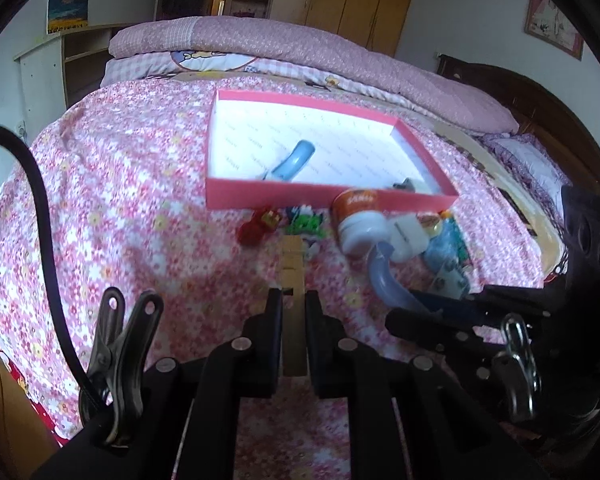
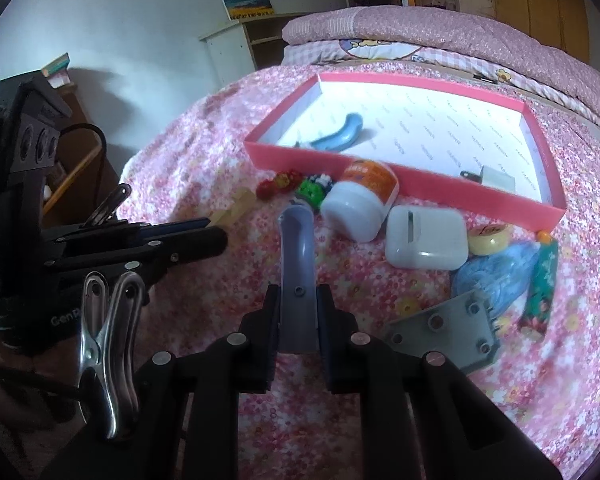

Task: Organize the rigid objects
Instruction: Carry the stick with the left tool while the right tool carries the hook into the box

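A pink box (image 1: 320,199) (image 2: 440,190) with a white floor lies on the flowered bed; a blue curved handle (image 1: 296,160) (image 2: 340,136) and a grey plug (image 2: 496,178) lie in it. My left gripper (image 1: 294,304) is shut on a wooden clothespin (image 1: 293,264), whose tip also shows in the right wrist view (image 2: 236,208). My right gripper (image 2: 298,300) is shut on a grey-blue curved handle (image 2: 296,256) (image 1: 384,276). In front of the box lie an orange-and-white bottle (image 2: 360,200) (image 1: 360,220), a white case (image 2: 424,240), a red toy (image 1: 258,226) and a green toy (image 1: 306,222).
A grey metal bracket (image 2: 448,328), a blue plastic bag (image 2: 496,276), a green tube (image 2: 540,284) and a yellow round tin (image 2: 490,238) lie at the right of the pile. Folded quilts (image 1: 300,44) lie behind the box. A shelf (image 1: 48,76) stands left of the bed.
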Demonstrator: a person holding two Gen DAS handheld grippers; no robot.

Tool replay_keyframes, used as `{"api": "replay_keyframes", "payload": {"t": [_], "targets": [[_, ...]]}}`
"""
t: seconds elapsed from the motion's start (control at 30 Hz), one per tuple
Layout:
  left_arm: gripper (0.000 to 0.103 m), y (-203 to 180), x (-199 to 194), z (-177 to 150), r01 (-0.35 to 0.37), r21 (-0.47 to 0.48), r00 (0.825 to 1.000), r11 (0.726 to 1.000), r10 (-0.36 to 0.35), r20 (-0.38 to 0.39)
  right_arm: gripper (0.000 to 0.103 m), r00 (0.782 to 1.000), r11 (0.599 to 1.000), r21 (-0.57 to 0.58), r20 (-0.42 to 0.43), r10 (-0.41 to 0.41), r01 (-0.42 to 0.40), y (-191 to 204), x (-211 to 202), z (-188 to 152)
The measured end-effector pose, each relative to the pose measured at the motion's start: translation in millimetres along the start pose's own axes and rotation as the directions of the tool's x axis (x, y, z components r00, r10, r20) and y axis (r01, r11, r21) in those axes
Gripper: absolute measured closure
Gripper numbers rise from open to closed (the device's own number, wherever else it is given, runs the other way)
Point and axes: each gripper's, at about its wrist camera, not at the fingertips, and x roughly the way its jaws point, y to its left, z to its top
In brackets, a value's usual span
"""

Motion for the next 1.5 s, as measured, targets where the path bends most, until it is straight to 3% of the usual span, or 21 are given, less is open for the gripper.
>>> {"api": "replay_keyframes", "payload": {"t": [0.43, 0.9, 1.5], "targets": [[0.092, -14.0, 7.1, 41.7, -0.024, 0.031, 0.999, 0.999, 0.023, 0.030, 0.085, 0.999, 1.000, 0.022, 0.052, 0.002, -0.003, -18.1, -20.8, 21.3], [0.092, -33.3, 47.7, 97.4, -0.024, 0.059, 0.999, 0.998, 0.022, 0.034, 0.085, 0.993, 0.996, 0.073, 0.094, -0.065, 0.058, -66.2, -21.2, 62.3], [0.092, -29.3, 110.5, 136.4, -0.046, 0.055, 0.999, 0.997, 0.047, -0.019, 0.085, 0.991, 0.982, 0.156, 0.065, -0.115, 0.103, -117.2, 17.9, 100.4]]}}
